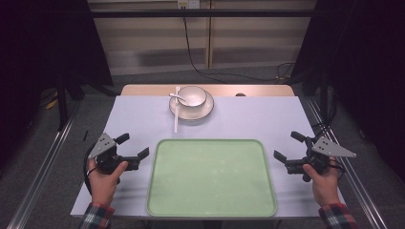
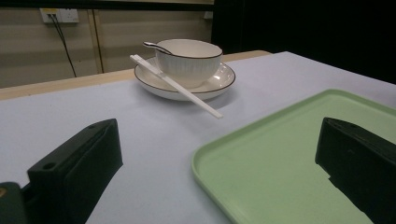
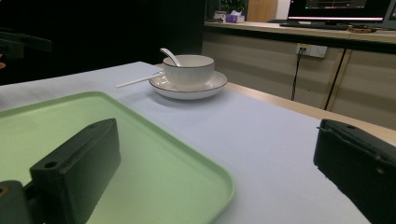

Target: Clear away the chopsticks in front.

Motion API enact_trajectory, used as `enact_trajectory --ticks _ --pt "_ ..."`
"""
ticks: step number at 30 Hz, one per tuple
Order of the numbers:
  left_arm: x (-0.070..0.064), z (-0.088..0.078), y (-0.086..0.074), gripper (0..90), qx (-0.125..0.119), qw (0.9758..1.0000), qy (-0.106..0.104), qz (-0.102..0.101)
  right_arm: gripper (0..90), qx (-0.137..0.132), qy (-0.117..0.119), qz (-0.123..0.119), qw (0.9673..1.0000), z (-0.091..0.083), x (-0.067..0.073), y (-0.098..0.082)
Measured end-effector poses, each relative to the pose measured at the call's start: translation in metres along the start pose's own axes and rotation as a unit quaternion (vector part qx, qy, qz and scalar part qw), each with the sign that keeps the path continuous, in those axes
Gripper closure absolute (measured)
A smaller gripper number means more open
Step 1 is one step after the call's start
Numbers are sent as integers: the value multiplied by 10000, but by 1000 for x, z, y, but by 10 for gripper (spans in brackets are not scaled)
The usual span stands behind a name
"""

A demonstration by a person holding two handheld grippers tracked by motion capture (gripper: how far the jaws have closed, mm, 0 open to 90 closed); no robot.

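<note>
With both the left gripper point(image 1: 134, 146) and right gripper point(image 1: 287, 145) empty, jaws apart beside the tray point(image 1: 210, 211), approach the bowl point(image 1: 192, 96) beyond it slowly, or you may knock the chopsticks point(image 1: 176, 110) off the plate point(image 1: 205, 111).

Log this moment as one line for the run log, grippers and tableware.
left gripper: open, nothing held | right gripper: open, nothing held | tray: bare | bowl with spoon on plate | chopsticks against plate rim
</note>
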State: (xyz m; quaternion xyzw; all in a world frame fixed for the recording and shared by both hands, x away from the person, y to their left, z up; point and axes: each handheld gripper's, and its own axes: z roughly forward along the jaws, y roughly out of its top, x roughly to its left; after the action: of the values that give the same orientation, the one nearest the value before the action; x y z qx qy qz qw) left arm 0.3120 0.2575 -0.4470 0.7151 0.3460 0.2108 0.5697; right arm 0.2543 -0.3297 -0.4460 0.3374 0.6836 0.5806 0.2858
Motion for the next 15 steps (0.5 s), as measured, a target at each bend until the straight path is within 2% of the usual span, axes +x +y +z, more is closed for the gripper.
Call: enact_trajectory --ticks 2,6,10,11,12,15 --pt "1 0 0 3 25 10000 -31 20 0 1 20 1 10000 0 0 0" --pt "1 5 0 1 81 9999 2 -100 0 53 38 -43 10000 0 0 0" --pt "2 10 2 1 121 9999 35 -113 0 81 56 -64 9999 -1 1 0" --pt "3 11 3 1 114 9999 63 -106 0 94 55 -59 9999 -1 1 -1" --pt "2 14 5 1 91 9997 100 -192 0 98 72 -78 9999 -3 0 -1" --pt "4 20 8 1 108 9996 153 -200 0 109 57 -72 9999 -5 0 -1"
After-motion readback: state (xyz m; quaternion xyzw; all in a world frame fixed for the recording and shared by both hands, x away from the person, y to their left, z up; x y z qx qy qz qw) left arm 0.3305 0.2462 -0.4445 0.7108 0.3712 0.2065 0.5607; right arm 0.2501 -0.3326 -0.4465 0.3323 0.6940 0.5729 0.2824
